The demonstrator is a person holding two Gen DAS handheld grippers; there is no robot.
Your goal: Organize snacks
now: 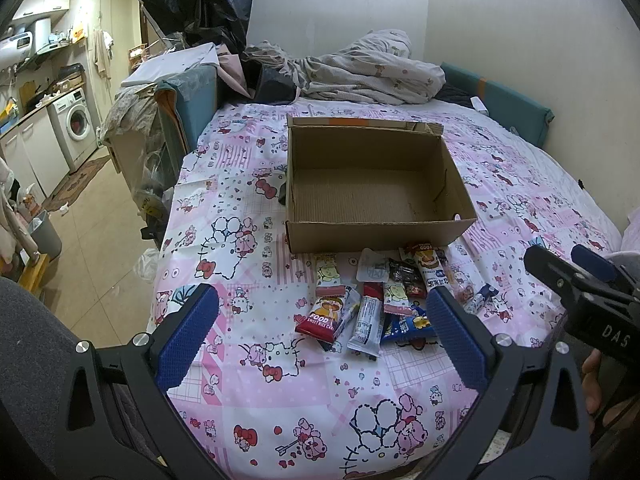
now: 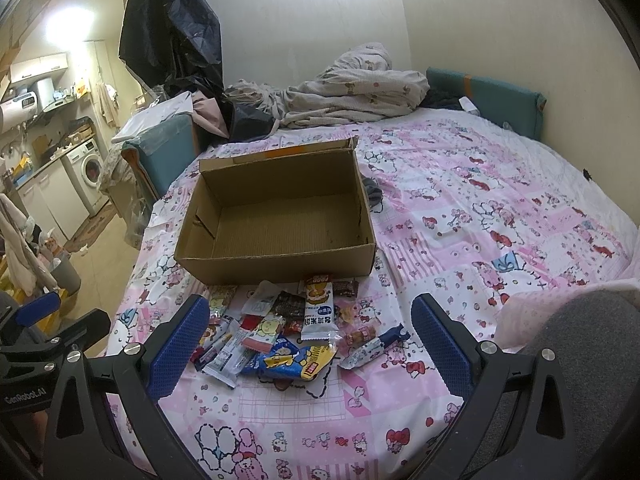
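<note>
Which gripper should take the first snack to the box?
Probably right. The snack pile sits centred between the open right gripper fingers, just short of the empty cardboard box. The left gripper, also open, sees the pile toward its right finger, so it is slightly off-line.

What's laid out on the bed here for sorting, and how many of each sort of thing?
Cardboard box, with nothing inside: 1
Loose snack packets piled in front of it: roughly 15; they overlap, so no exact count
Handheld grippers, left gripper and right gripper, both open: 2
Total: roughly 18
</note>
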